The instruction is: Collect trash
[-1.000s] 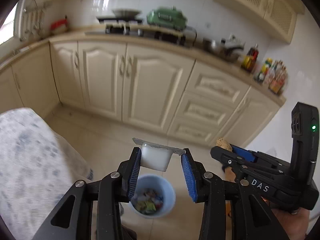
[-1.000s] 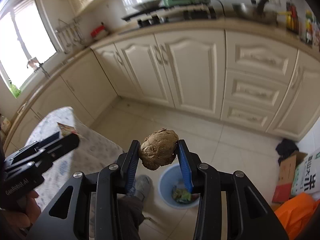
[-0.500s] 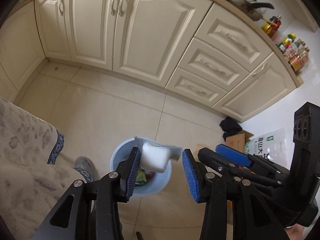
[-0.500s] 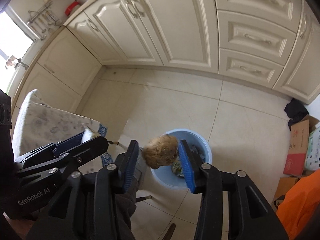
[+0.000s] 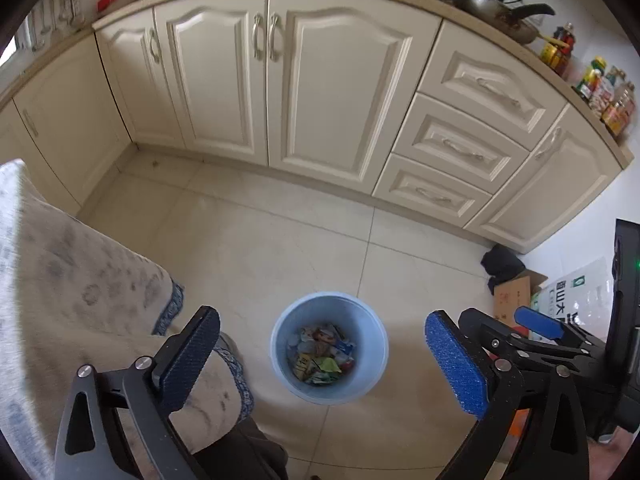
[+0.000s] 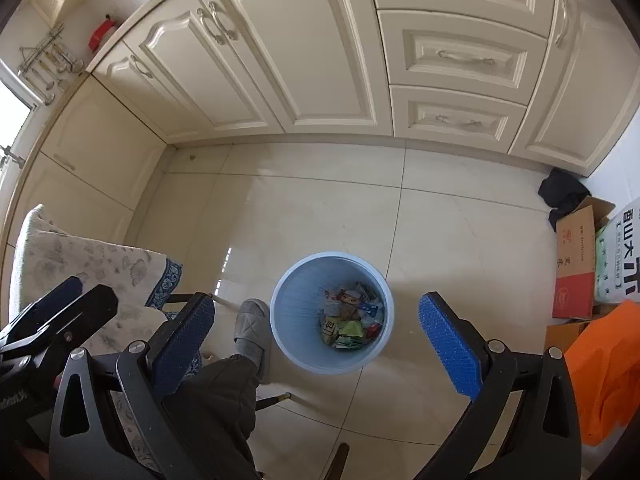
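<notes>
Both grippers point down over the blue bin (image 5: 329, 347), jaws just opened wide: left gripper (image 5: 322, 360) and right gripper (image 6: 316, 340) each have nothing between the pads. The bin stands on the tile floor (image 6: 320, 208) between the jaws in both views, with wrappers (image 6: 350, 322) piled inside (individual pieces not distinguishable), a grey slipper (image 6: 252, 330) just beside it. Farther off, cream cabinets (image 5: 280, 80) run along the wall.

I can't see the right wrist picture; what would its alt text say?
The right gripper, jaws wide open and empty, hangs over a blue bin of wrappers on a tiled kitchen floor. A grey slipper is beside the bin, cream cabinets behind.
</notes>
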A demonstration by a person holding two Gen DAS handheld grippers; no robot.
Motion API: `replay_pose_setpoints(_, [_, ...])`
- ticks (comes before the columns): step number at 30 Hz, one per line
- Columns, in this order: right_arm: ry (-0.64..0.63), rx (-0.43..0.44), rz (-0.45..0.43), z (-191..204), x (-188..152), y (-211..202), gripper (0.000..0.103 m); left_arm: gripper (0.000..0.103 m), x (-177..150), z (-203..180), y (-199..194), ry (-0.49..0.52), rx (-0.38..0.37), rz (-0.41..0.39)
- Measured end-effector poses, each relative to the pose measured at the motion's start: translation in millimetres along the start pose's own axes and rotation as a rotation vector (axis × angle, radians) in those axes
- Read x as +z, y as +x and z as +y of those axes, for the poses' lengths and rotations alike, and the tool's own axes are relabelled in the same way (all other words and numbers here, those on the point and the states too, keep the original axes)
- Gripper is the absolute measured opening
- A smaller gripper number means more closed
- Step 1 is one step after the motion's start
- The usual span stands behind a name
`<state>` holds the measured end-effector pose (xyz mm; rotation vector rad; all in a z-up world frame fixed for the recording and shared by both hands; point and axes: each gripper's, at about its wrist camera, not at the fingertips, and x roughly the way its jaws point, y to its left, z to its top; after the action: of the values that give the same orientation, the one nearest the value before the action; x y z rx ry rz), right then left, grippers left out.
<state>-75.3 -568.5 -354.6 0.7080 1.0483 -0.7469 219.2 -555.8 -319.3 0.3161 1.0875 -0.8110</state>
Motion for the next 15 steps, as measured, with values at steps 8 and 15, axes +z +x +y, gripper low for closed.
replay_pose_setpoints(8, [-0.036,0.027,-0.082,24,-5,-52,0.103,0.102,-47,-2,-100,0.025,0.010,-0.173])
replay_pose_setpoints(15, [-0.125,0.093,-0.191,83,-14,-114,0.103,0.102,-119,46,-219,-0.028,0.063,-0.346])
